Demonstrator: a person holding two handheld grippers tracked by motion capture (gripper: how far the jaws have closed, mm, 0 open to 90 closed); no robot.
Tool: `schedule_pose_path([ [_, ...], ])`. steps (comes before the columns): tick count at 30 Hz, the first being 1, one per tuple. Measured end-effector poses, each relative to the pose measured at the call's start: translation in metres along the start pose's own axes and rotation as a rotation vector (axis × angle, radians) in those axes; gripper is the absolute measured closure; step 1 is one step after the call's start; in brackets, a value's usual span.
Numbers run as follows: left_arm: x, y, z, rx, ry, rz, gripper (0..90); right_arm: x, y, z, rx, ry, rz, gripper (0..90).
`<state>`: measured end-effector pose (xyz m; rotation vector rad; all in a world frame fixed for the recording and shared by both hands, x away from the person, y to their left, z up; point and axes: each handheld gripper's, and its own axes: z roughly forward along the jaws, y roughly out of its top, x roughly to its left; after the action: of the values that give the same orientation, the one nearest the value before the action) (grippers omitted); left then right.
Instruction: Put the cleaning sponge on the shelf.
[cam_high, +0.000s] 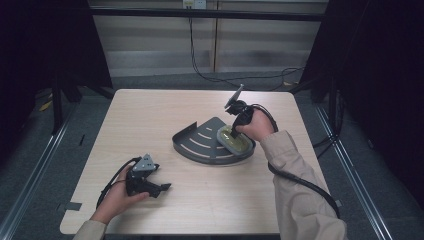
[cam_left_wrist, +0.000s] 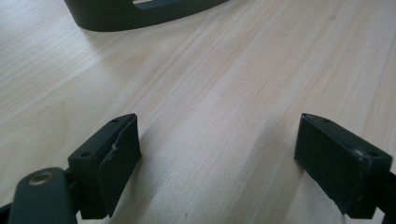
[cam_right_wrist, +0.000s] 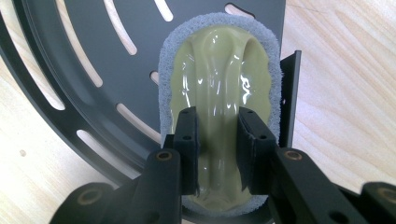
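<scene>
A scrubbing sponge (cam_high: 235, 140) with a glossy yellow-green grip and a grey pad (cam_right_wrist: 219, 70) lies inside a dark grey slotted corner tray (cam_high: 197, 140), against the tray's right wall. My right gripper (cam_high: 232, 131) comes down on it from above, and in the right gripper view its jaws (cam_right_wrist: 217, 140) are shut on the raised middle ridge of the grip. My left gripper (cam_high: 162, 189) rests on the table at the front left, well apart from the tray. Its jaws (cam_left_wrist: 217, 158) stand wide open over bare wood.
The tray's curved rim (cam_left_wrist: 140, 16) lies ahead of the left gripper. The light wooden table (cam_high: 150, 115) has bare room at the back left and along the front. Black cables (cam_high: 300, 182) trail from both grippers. Dark frames stand on the floor on both sides.
</scene>
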<state>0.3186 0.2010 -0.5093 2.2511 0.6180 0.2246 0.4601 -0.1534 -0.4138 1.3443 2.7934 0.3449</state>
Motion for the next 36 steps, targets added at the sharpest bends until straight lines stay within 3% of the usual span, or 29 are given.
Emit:
schedule_pose_path([
  [36,-0.0001,-0.0001,-0.0002,0.001,0.001,0.0,13.7,-0.0007,-0.0028,0.0052,0.007,-0.024,0.002,68.2],
])
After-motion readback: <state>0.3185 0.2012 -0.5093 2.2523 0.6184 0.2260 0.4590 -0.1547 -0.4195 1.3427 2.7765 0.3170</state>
